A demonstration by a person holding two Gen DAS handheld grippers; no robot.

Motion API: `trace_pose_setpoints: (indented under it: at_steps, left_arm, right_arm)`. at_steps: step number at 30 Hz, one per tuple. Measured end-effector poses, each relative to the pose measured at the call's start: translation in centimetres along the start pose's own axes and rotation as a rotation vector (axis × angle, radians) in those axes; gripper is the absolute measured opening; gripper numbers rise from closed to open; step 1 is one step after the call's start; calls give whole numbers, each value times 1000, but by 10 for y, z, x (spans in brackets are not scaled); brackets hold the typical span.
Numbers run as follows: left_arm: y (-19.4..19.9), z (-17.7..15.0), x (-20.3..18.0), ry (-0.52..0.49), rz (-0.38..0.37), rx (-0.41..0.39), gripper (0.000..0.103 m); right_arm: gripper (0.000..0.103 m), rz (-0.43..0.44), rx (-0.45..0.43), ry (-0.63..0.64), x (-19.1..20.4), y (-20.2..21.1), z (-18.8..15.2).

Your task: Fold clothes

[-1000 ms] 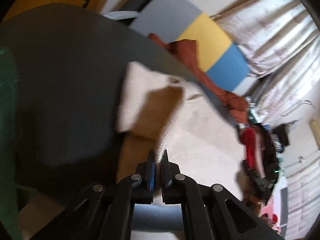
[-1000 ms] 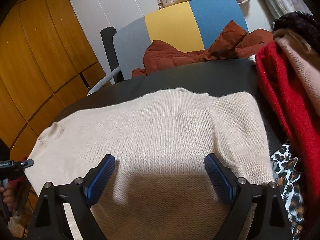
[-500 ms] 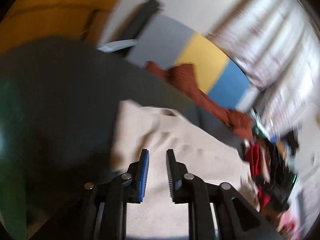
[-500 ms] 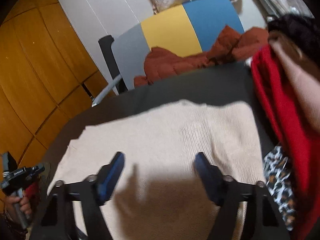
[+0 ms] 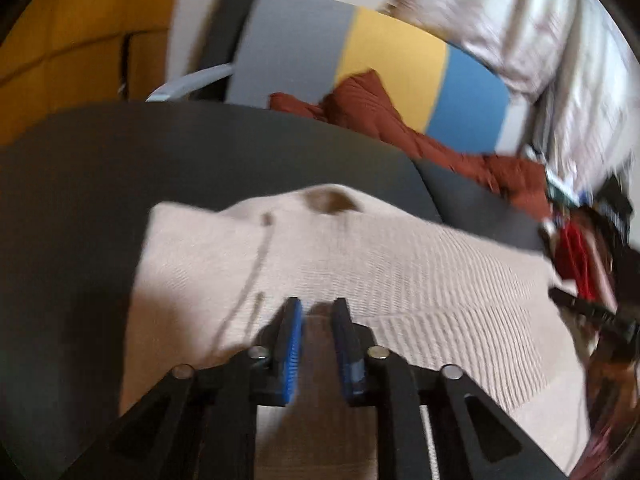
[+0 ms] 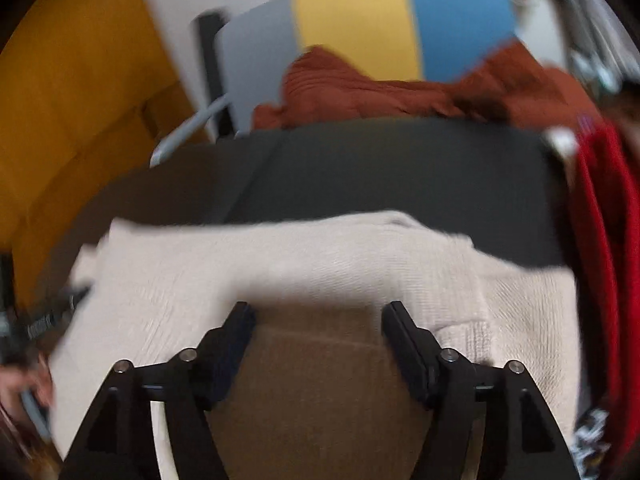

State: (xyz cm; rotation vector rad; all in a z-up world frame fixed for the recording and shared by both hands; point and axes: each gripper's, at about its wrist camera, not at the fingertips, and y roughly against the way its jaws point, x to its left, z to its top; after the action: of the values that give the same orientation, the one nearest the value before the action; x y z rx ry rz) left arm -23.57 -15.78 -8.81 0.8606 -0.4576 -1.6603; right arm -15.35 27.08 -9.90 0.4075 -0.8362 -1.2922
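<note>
Left gripper [image 5: 316,308] sits low over the near part of the beige sweater [image 5: 360,264], jaws parted by a narrow gap, nothing between them; a strip of knit shows through the slot. Right gripper [image 6: 316,314] is over the same garment, jaws spread wide, also empty. Both views are motion-blurred, so whether any fingertip touches the fabric is not readable.

Sweater lies flat on the dark table [image 6: 400,168], partly folded, long axis running left-right across both views. It lies directly ahead of and beneath both grippers. Neck opening [image 5: 332,200] is at the far edge, just left of the left gripper's centre line. In the right view the far edge [image 6: 256,228] runs roughly straight across; a ribbed section [image 6: 528,312] sits to the right of the right gripper, close to the red garment [image 6: 600,240].

Key relation: left gripper is nearer the sweater's left end and neck, right gripper nearer the ribbed right end. My read is that the next fold goes across the long axis, each gripper taking the end on its own side, though a near-to-far fold is equally possible from here.

Risk: the pile of clothes [image 5: 580,264] on the right crowds that end, so a grab there could snag the red piece. Rust-coloured garment [image 6: 380,88] on the chair [image 6: 348,12] is well clear.
</note>
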Motion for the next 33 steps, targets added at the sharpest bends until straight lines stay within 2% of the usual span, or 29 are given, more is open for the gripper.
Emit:
trace_pose_setpoints:
  at_steps: [1,2,4,5,8,9,10,11,13,14,18,23,28,33]
  left_arm:
    - [0,-1,2,13,-12,-2,12]
    - [0,-1,5,25,-23,-4,12]
    - [0,0,2,19,-19,-8,12]
    - [0,0,-1,12,-13,-8,12]
    - [2,2,1,12,-25,-5,11]
    - [3,3,2,21,-41,-1,11]
    - [5,5,2,27,-45,6,12]
    - [8,7,3,32,-41,16,12]
    - [26,3,-2,36,-36,-1,16]
    - [37,0,-6,38,-34,-13,17]
    - [56,-30,-24,-4,-95,0,19]
    - [75,-70,-45,-61,-162,27,19]
    - [76,-85,-39,-57,-171,27,19]
    - [72,-85,-38,-54,-178,49,19]
  right_arm:
    - [37,-13,-13,-36,-8,1,0]
    - [27,-17,-20,-68,-14,2,-1]
    - [15,-7,-28,-126,-25,3,-3]
    - [14,3,-30,-149,-30,4,-4]
    - [15,41,-20,-192,-35,9,-1]
    - [18,49,-34,-221,-37,20,-3]
    - [26,58,-63,-260,-38,35,-6]
    - [38,68,-91,-299,-40,50,-10]
    - [50,82,-143,-343,-45,86,-24]
    - [53,75,-145,-345,-47,100,-32]
    - [53,73,-118,-363,-58,148,-70]
    - [53,81,-28,-394,-68,166,-108]
    - [53,62,14,-426,-79,153,-123]
    - [53,182,-9,-537,-93,127,-114]
